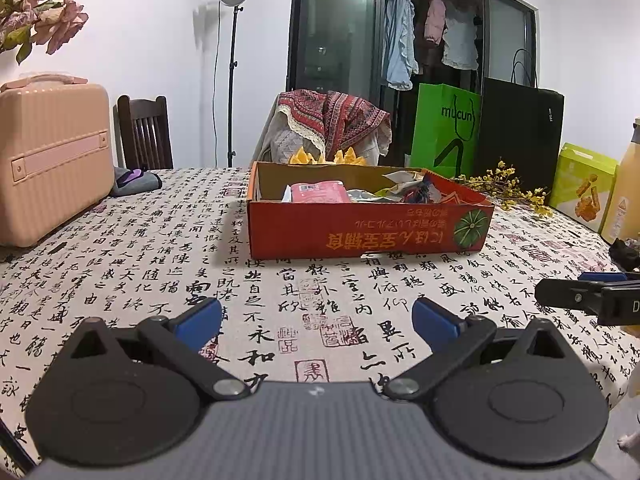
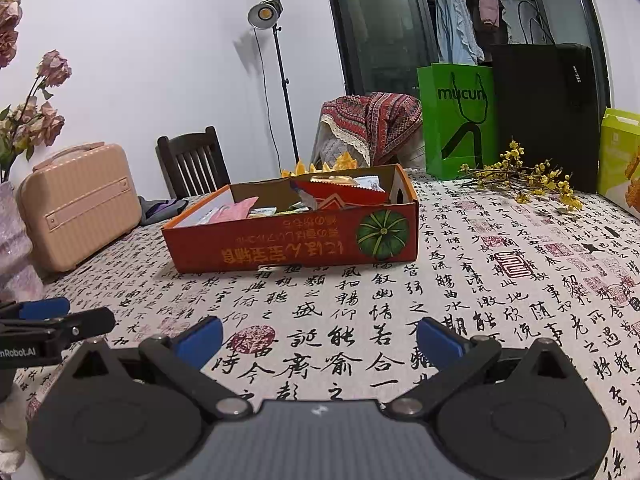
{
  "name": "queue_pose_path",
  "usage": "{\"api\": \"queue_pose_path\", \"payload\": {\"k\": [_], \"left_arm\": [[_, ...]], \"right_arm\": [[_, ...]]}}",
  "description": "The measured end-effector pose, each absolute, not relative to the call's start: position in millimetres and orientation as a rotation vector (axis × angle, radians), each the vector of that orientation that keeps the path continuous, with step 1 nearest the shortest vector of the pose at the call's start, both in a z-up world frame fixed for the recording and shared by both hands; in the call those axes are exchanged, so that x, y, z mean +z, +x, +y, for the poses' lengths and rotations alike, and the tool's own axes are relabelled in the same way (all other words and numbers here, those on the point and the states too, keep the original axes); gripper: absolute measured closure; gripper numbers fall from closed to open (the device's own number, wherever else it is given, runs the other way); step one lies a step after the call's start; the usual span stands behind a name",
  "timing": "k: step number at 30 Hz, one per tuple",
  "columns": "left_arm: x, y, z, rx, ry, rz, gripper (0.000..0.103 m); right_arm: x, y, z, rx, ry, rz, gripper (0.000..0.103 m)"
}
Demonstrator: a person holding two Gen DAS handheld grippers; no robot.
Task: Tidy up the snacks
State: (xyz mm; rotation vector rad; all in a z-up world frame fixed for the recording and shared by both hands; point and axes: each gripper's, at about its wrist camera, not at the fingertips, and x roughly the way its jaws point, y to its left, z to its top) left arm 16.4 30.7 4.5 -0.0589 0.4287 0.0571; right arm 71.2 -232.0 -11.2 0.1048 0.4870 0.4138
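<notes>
A shallow red cardboard box [image 1: 360,232] with a pumpkin picture stands on the table, holding several snack packets [image 1: 318,192]. In the right wrist view the box [image 2: 280,248] shows its packets [image 2: 340,190] too. My left gripper [image 1: 316,322] is open and empty, low over the tablecloth in front of the box. My right gripper [image 2: 318,340] is open and empty, also short of the box. The right gripper's tip shows at the right edge of the left wrist view [image 1: 580,298]. The left gripper's tip shows at the left edge of the right wrist view [image 2: 60,320].
The table has a calligraphy tablecloth [image 1: 160,272]. A pink case [image 1: 52,156] stands at the left, a green bag [image 1: 446,132] and a black bag [image 1: 520,136] at the back right. Yellow flower sprigs [image 1: 504,188] and a lime snack box [image 1: 584,184] lie right.
</notes>
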Motion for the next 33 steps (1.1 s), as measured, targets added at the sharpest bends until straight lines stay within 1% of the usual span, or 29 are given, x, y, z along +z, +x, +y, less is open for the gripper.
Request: {"api": "queue_pose_path", "payload": {"k": [33], "left_arm": [[2.4,15.9,32.7,0.032,-0.082,0.439,0.0]], "right_arm": [[-14.4,71.0,-228.3,0.416,0.097,0.501,0.0]]}}
